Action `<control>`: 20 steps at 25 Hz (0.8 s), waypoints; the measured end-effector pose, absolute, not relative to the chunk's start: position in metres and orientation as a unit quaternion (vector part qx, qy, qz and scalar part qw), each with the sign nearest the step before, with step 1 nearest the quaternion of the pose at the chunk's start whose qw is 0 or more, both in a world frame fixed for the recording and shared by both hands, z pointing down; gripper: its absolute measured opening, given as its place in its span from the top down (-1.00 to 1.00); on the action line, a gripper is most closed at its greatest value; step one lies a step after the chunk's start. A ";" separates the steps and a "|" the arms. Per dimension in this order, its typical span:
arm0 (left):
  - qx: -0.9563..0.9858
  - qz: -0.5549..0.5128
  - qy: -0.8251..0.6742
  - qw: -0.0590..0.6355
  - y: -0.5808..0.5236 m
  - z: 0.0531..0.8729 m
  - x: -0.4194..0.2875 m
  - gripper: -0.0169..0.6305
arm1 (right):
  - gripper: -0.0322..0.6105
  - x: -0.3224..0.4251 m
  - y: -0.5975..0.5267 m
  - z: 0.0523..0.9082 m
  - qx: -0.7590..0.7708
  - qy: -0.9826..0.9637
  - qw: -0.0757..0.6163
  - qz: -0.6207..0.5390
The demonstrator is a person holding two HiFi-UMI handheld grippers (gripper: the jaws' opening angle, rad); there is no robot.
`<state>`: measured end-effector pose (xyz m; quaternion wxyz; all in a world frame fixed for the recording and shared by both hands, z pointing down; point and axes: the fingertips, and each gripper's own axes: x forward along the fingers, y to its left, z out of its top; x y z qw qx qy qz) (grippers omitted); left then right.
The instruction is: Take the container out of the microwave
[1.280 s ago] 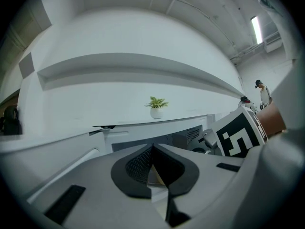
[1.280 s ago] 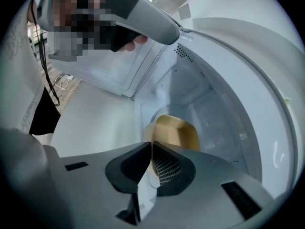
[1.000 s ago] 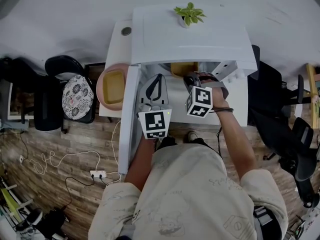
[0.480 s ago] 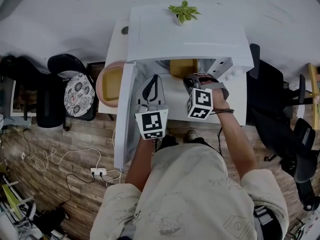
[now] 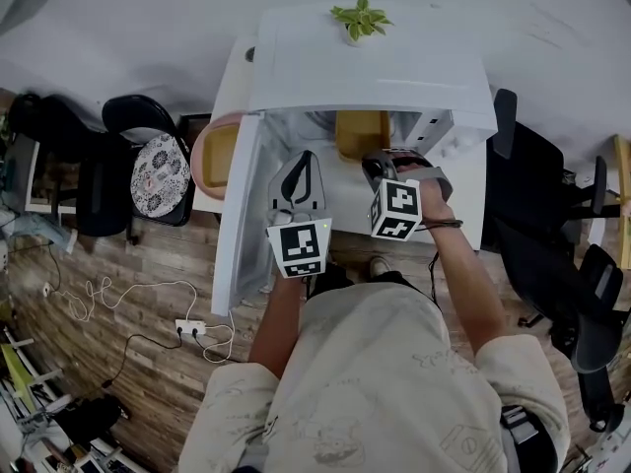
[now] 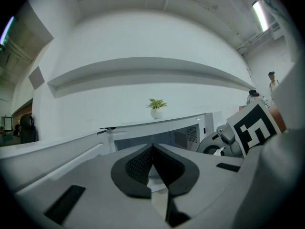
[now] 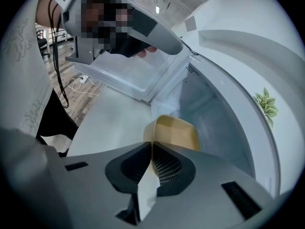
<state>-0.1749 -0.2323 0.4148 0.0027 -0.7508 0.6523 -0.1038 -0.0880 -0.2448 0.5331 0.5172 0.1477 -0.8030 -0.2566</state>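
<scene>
At the left end of the table a round pink bowl holds a second yellow tray. Next to it the microwave door, flat and white, stands wide open to the left. The left gripper hovers before the opening, its dark ribbed jaws pressed together on nothing.

In the middle, the container (a smooth yellow plastic tub with rounded corners) sits at the mouth of the microwave. The right gripper points down at it, its jaws almost together and, as far as I can judge, pinching the thin near rim.

So the step in hand seems to be the pull-out. The next move calls for a level draw toward the person, onto the smooth white table, without tilting the tub on such a narrow hold. On top of the microwave stands a small leafy plant.
</scene>
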 end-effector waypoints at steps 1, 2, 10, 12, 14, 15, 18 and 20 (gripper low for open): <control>-0.749 -0.105 0.654 0.002 -0.230 0.415 -0.174 0.92 | 0.79 -0.087 -0.242 0.534 0.145 -0.804 0.516 -0.257; -0.747 -0.106 0.656 0.002 -0.228 0.415 -0.173 0.92 | 0.79 -0.085 -0.240 0.534 0.143 -0.805 0.516 -0.256; -0.737 -0.117 0.666 -0.001 -0.210 0.422 -0.162 0.92 | 0.79 -0.074 -0.223 0.536 0.139 -0.815 0.502 -0.254; -0.734 -0.117 0.669 -0.002 -0.207 0.422 -0.160 0.92 | 0.79 -0.071 -0.219 0.535 0.137 -0.817 0.499 -0.255; -0.731 -0.116 0.673 -0.003 -0.205 0.422 -0.158 0.92 | 0.79 -0.068 -0.215 0.535 0.134 -0.817 0.497 -0.258; -0.730 -0.116 0.674 -0.003 -0.203 0.422 -0.156 0.92 | 0.79 -0.067 -0.214 0.535 0.133 -0.817 0.497 -0.261; -0.726 -0.115 0.678 -0.004 -0.199 0.423 -0.152 0.92 | 0.79 -0.060 -0.209 0.535 0.129 -0.811 0.501 -0.273; -0.723 -0.114 0.682 -0.005 -0.195 0.424 -0.149 0.92 | 0.79 -0.056 -0.206 0.536 0.126 -0.809 0.502 -0.279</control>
